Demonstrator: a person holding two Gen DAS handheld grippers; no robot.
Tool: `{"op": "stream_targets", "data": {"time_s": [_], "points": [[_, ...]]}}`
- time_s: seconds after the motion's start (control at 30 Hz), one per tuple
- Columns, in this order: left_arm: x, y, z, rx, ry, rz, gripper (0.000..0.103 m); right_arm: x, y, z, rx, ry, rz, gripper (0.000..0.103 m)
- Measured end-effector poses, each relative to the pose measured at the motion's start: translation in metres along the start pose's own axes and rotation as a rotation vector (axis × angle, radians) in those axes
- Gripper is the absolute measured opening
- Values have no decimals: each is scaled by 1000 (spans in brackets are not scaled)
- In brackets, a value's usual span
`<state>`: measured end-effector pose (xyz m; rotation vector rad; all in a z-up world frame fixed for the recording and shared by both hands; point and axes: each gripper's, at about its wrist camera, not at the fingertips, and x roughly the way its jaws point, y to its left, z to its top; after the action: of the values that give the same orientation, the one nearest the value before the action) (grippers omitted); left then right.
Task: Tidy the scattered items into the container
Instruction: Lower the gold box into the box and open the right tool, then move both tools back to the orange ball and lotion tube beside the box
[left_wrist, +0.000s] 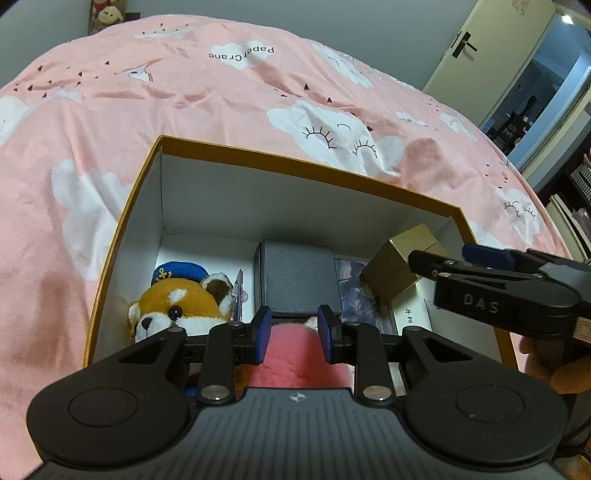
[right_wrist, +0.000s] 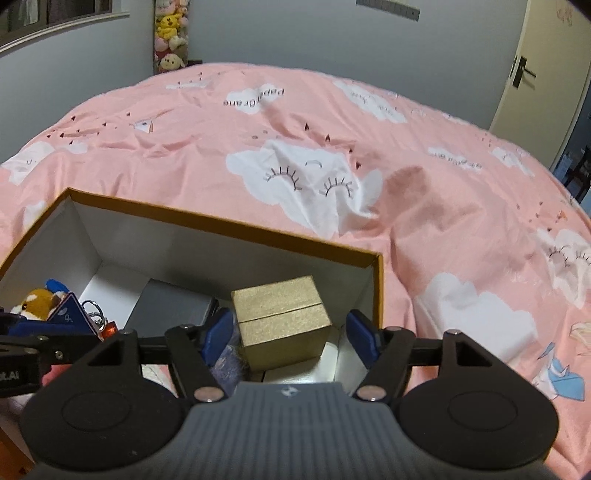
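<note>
Gripping a fluffy pink plush toy (left_wrist: 295, 354), the left claw (left_wrist: 293, 334) hovers over the orange-rimmed cardboard box (left_wrist: 295, 162); the right claw (right_wrist: 288, 338) gapes open just behind a gold cardboard cube (right_wrist: 282, 319).

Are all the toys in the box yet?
Nearly. The red panda plush, dark grey case and gold box already sit inside the orange box. The left gripper holds a pink fluffy toy over it. The right gripper is open around the gold box. The bedspread shows nothing loose.
</note>
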<state>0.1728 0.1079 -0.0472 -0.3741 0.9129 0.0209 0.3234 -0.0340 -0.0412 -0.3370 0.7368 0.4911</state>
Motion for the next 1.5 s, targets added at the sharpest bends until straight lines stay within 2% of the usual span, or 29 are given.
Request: {"op": "stream_targets", "data": {"time_s": [0.2, 0.37, 0.47, 0.53, 0.7, 1.0, 1.17, 1.27, 1.4, 1.5], "points": [[-12, -10, -7, 41, -53, 17, 31, -30, 1, -8, -18, -100, 14, 73], [-30, -24, -15, 110, -116, 36, 36, -56, 4, -23, -24, -178, 31, 76], [-40, -32, -21, 151, -144, 37, 41, -69, 3, -31, -1, -211, 52, 78], [-46, -38, -26, 179, -162, 37, 50, -77, 3, -37, 16, -231, 64, 80], [-63, -48, -40, 228, -196, 36, 52, -100, 0, -52, 56, -285, 96, 82], [-90, -52, -62, 256, -261, -5, 60, -130, 1, -81, 67, -346, 94, 85], [-97, -50, -73, 265, -246, 0, 62, -143, 5, -99, 39, -354, 101, 86], [-97, -46, -78, 254, -205, -9, 62, -147, 6, -107, 26, -332, 118, 86], [-93, -39, -87, 231, -117, -21, 62, -147, 7, -118, 30, -260, 161, 86], [-88, -38, -96, 249, -63, -11, 62, -145, 12, -129, 22, -194, 203, 86]]}}
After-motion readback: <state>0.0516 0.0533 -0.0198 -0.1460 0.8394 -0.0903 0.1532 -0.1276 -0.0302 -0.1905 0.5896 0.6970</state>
